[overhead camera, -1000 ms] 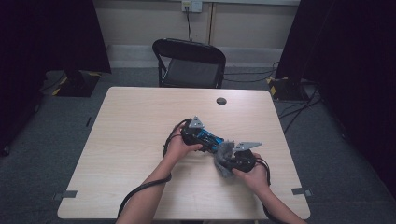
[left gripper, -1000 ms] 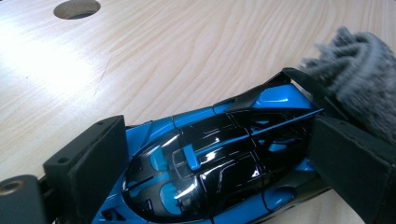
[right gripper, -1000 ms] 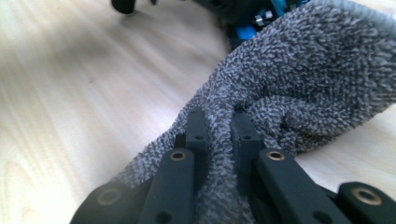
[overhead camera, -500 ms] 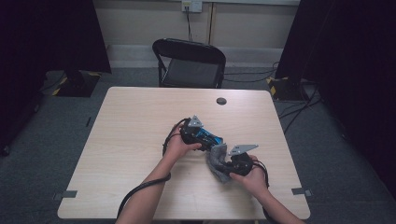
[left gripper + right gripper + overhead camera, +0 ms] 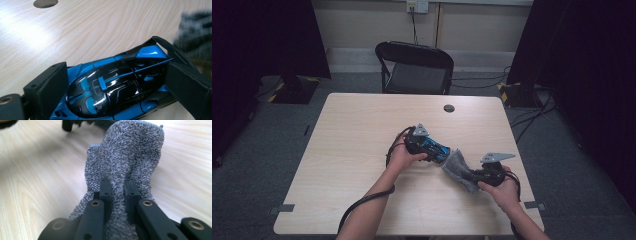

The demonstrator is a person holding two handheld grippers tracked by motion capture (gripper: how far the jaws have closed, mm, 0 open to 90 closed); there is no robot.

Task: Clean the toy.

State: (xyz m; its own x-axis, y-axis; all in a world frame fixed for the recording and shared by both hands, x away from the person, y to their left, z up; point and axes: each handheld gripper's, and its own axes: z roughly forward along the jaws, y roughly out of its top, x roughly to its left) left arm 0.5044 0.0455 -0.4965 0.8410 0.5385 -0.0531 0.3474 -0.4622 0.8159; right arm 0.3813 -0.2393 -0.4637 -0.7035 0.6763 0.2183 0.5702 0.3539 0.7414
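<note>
The right gripper [image 5: 472,176], jaws pinched on the grey cloth [image 5: 458,169], had drawn back from the blue toy car [image 5: 434,149], which the left gripper [image 5: 436,150] clamped across its sides on the table [image 5: 352,140], its long axis pointing toward the cloth.

No readable text or labels.

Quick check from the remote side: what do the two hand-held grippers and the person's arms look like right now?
Both tools are black. The left hand-held gripper and the right hand-held gripper each carry a grey three-cornered plate on top and trail a black cable. Up close, the right one's jaws are narrow black bars with brass-coloured pivot rivets; the left one's pads are broad, matte black. The forearms are bare, with no sleeves in view.
</note>
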